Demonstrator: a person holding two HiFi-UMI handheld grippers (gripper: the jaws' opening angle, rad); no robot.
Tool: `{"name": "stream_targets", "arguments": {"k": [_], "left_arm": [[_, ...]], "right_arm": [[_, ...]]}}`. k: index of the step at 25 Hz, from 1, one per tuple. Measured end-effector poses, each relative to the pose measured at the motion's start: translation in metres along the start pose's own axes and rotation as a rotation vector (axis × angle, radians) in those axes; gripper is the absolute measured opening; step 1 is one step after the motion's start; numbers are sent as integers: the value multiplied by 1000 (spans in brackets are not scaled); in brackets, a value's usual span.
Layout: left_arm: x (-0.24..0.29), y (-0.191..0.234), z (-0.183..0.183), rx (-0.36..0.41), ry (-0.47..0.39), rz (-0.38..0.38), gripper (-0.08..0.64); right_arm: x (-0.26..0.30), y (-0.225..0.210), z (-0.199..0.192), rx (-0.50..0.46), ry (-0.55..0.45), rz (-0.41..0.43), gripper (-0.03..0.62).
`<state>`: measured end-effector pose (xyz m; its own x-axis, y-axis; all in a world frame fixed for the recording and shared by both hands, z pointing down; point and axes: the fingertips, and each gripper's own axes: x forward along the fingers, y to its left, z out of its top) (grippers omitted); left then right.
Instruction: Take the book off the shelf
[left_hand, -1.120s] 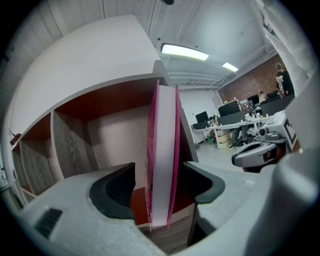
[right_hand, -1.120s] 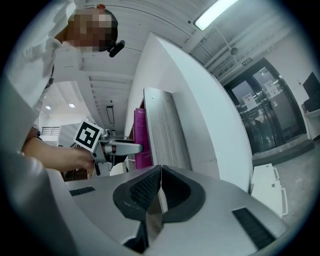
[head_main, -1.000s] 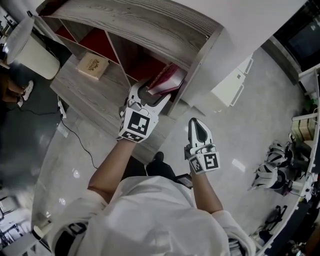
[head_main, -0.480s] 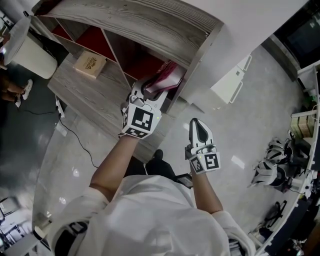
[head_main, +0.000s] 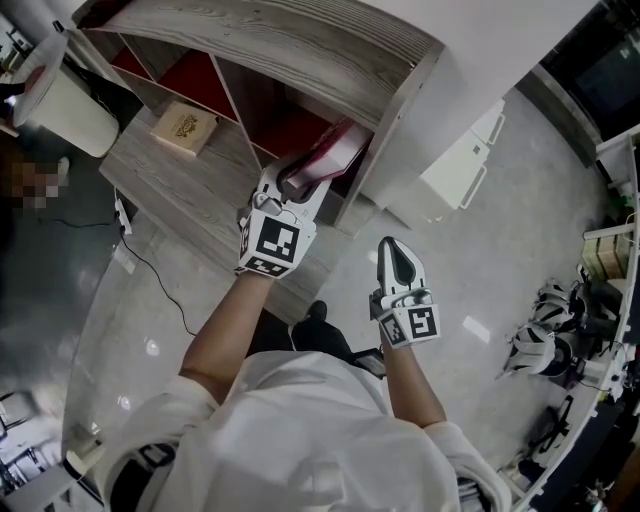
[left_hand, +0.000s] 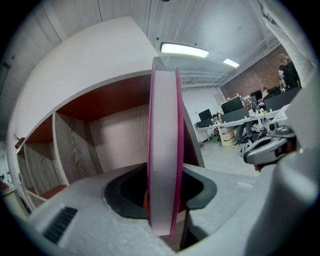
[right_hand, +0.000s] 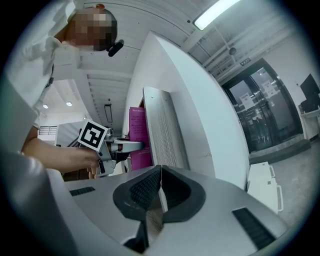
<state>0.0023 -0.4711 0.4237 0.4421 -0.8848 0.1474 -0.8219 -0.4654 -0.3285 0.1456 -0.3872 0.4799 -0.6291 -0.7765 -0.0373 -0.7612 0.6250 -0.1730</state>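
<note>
Left gripper (head_main: 298, 190) has just been closing its fingers (left_hand: 120, 192) onto the book (left_hand: 162, 150) (right gripper (head_main: 392, 246) closed, level).

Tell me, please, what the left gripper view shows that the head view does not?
Only the left gripper view: the book seen edge-on, pale pages between pink covers, with office desks carrying monitors and a lit ceiling light behind it. Only the head view: a wooden box lying on the ledge of the shelf, and the person's left forearm. Both: the left gripper, whose jaws have just been closing and press on the book at the shelf's end compartment.
</note>
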Motion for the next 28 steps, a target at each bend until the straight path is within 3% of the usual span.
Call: {"name": "stream_targets", "arguments": {"k": [16,28], "left_arm": [[-74,-6,-7,62,18,3,149],[-166,2,-24,-12,-48,-24,149]], "right_arm": [[-13,34,15,-46,-30,5,15],[-41,87,17,-143,-2,-168,15]]}}
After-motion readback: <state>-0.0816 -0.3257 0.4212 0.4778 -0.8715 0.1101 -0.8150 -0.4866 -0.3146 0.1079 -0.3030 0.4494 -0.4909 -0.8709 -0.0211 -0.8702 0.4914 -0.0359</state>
